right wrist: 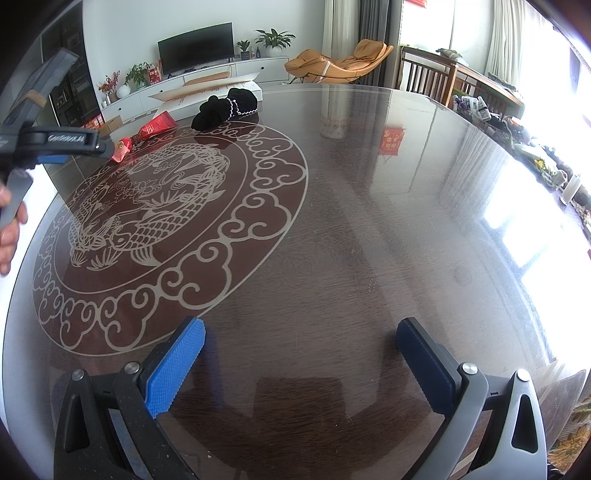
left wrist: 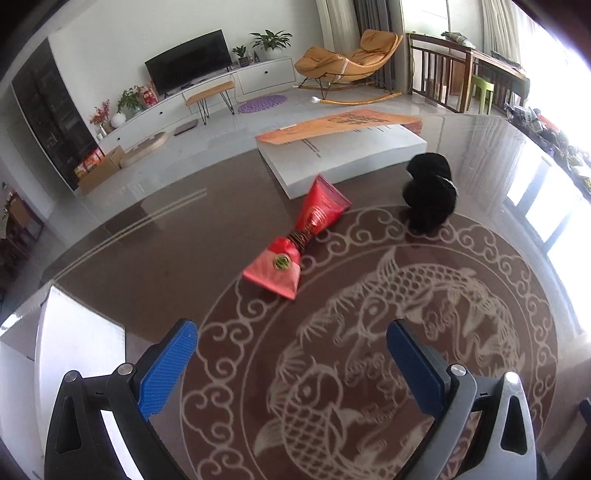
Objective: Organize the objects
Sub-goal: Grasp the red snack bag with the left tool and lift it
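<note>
Where the fish medallion's border runs, a red pouch [left wrist: 295, 236] lies tilted on the glossy table [left wrist: 155, 236], a black bundle [left wrist: 430, 192], perhaps fabric, near it before a flat white box [left wrist: 347, 155]. Left gripper [left wrist: 291, 365] and right gripper [right wrist: 301, 365] both hover spread and empty.

A bright living room behind a round dark table

The glass-topped table [right wrist: 369, 221] carries a pale fish pattern. Behind it a white low cabinet [left wrist: 207, 92] holds a black television [left wrist: 188, 72] and green plants [left wrist: 271, 38]. An orange rocking chair [left wrist: 347, 61] stands near grey curtains [left wrist: 373, 18]; strong daylight comes from windows on the right.
</note>
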Tool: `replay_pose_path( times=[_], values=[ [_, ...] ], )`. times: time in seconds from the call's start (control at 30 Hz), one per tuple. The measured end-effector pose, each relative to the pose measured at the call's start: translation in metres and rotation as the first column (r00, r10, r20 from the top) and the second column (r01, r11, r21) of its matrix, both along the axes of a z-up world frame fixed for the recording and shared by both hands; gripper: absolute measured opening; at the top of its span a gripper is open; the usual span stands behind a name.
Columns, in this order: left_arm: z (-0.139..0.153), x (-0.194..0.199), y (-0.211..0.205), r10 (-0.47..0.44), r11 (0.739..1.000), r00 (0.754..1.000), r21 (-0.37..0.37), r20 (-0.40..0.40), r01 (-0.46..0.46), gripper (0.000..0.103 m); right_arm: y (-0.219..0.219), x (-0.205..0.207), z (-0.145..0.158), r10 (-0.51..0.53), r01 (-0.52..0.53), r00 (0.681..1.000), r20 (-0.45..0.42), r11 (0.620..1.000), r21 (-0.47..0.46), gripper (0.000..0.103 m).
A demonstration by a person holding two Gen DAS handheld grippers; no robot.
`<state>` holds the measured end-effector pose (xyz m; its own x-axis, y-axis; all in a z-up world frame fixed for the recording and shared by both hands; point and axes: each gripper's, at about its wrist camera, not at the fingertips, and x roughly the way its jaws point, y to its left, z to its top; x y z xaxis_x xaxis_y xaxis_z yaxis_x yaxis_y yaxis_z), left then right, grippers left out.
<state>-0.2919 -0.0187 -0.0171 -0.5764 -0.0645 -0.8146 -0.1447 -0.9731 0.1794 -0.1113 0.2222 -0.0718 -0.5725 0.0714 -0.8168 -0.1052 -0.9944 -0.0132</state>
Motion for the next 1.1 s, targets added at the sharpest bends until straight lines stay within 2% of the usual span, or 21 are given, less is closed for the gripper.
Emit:
replay_pose_path(
  times=[0.27, 0.47, 0.5, 0.53, 0.57, 0.63, 0.73, 0.83, 1.0, 1.1],
  values=[
    [-0.023, -0.074, 0.006, -0.014, 0.998, 0.999, 0.062, 0.043, 0.011, 0.103, 0.000, 0.000, 0.000, 0.000, 0.000, 1.000, 0.000, 1.000, 0.000, 0.103],
    [-0.042, -0.101, 0.015, -0.012, 0.995, 0.994, 0.099, 0.106, 0.001, 0.103, 0.000, 0.000, 0.000, 0.000, 0.000, 1.000, 0.000, 1.000, 0.000, 0.103],
    [-0.041, -0.100, 0.015, -0.015, 0.994, 0.996, 0.110, 0.092, 0.005, 0.101, 0.000, 0.000, 0.000, 0.000, 0.000, 1.000, 0.000, 1.000, 0.000, 0.103],
    [-0.040, -0.097, 0.016, -0.029, 0.990, 0.996, 0.139, 0.079, 0.018, 0.082, 0.000, 0.000, 0.000, 0.000, 0.000, 1.000, 0.000, 1.000, 0.000, 0.103],
    [-0.037, -0.094, 0.017, -0.035, 0.986, 0.997, 0.162, 0.062, 0.024, 0.056, 0.000, 0.000, 0.000, 0.000, 0.000, 1.000, 0.000, 1.000, 0.000, 0.103],
    [-0.034, -0.087, 0.017, -0.030, 0.988, 0.999, 0.152, 0.039, 0.024, 0.021, 0.000, 0.000, 0.000, 0.000, 0.000, 1.000, 0.000, 1.000, 0.000, 0.103],
    [-0.034, -0.069, 0.018, -0.021, 0.992, 1.000, 0.121, 0.019, 0.018, 0.020, 0.000, 0.000, 0.000, 0.000, 0.000, 1.000, 0.000, 1.000, 0.000, 0.103],
    [-0.035, -0.036, 0.012, 0.013, 0.992, 1.000, 0.125, 0.002, -0.013, 0.020, 0.000, 0.000, 0.000, 0.000, 0.000, 1.000, 0.000, 1.000, 0.000, 0.103],
    [-0.036, 0.044, -0.009, 0.128, 0.983, 0.992, 0.136, -0.020, -0.124, 0.020, 0.000, 0.000, 0.000, 0.000, 0.000, 1.000, 0.000, 1.000, 0.000, 0.103],
    [-0.037, 0.096, -0.024, 0.164, 0.975, 0.986, 0.152, -0.007, -0.161, 0.020, 0.000, 0.000, 0.000, 0.000, 0.000, 1.000, 0.000, 1.000, 0.000, 0.103]
  ],
)
